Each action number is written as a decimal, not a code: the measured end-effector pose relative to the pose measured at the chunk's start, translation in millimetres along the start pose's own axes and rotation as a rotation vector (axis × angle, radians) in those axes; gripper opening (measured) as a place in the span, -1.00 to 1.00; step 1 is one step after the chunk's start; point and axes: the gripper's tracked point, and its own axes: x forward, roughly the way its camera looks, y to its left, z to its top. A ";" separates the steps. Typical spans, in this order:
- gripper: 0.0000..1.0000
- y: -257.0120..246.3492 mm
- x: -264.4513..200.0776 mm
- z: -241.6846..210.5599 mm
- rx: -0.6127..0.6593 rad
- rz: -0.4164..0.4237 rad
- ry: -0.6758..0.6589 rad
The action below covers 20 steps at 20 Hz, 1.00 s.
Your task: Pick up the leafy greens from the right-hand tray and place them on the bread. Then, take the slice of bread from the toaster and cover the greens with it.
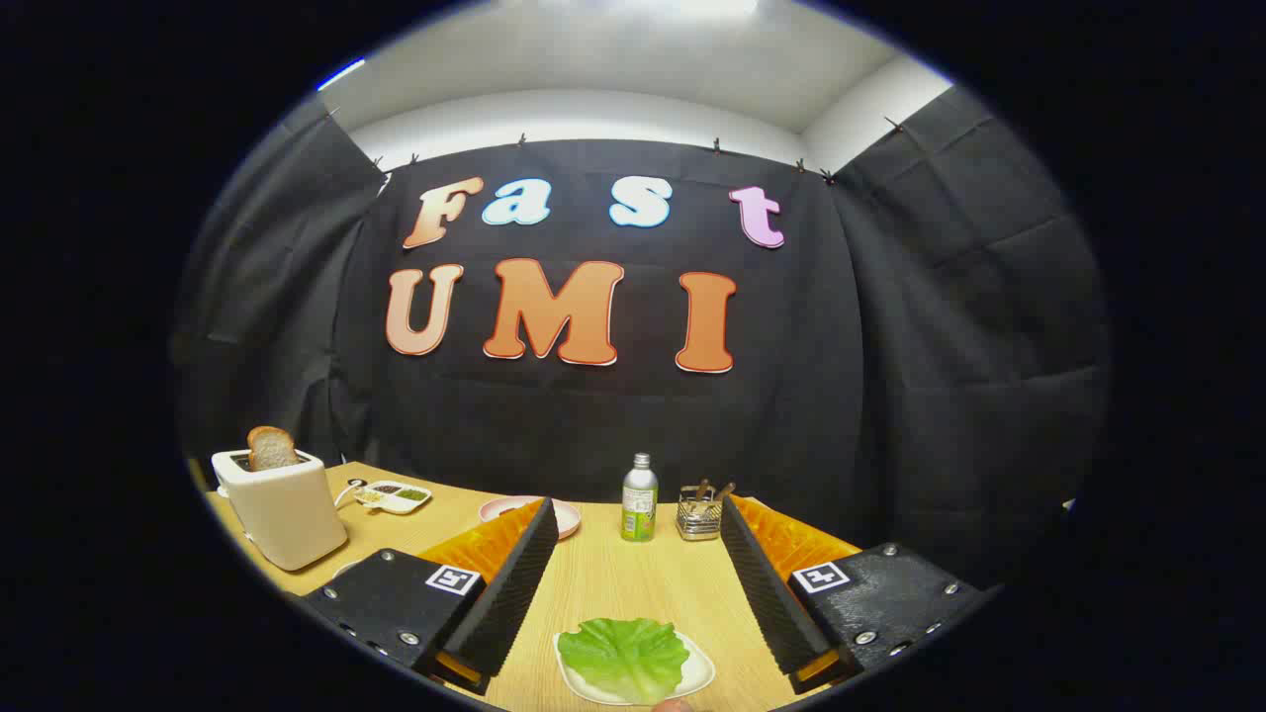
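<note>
Gripper [633, 583] fingers spread wide apart, nothing between them but bare table; it hangs above the light wooden tabletop [633, 578], tips pointing toward the back wall.

Task item: ruffled bright green lettuce leaf [625, 656] lies on a small white tray [697, 677] at lower centre of frame, in the gap between the fingers at their base end, well short of the tips. Leaf covers most of the tray; only the white rim shows around it. No contact yet.

Step in hand, as I judge it: the pick of the greens. To do it well, draw the tool back and tip it down so the open tips come over the leaf, straddle a raised fold near its middle, and close gently; a thin leaf may slip or tear if pinched at the edge, and the light tray may shift if a finger catches its rim.

Other containers:
- Cream-white boxy toaster [282, 504] at lower left, brown-crusted bread slice [270, 448] standing upright in its slot, top half proud.
- Small white divided dish [396, 495] just right of the toaster, dark and greenish fillings, contents too small to name.
- Pink round plate [566, 516] behind the left finger, mostly hidden; what it holds I cannot tell.
- Silver-capped bottle with green label [639, 498] at centre, upright.
- Small wire-mesh basket [699, 517] just beside the bottle, brown sticks poking out.
</note>
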 end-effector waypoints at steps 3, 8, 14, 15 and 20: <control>0.98 25.9 -11.2 -8.8 -0.011 0.052 0.011; 0.97 26.0 -12.4 -33.5 -0.011 0.030 0.068; 0.98 22.1 -13.9 -49.1 0.005 0.019 0.125; 0.98 20.8 -13.6 -50.0 0.003 0.018 0.128; 0.98 17.2 -15.0 -53.8 0.006 0.013 0.143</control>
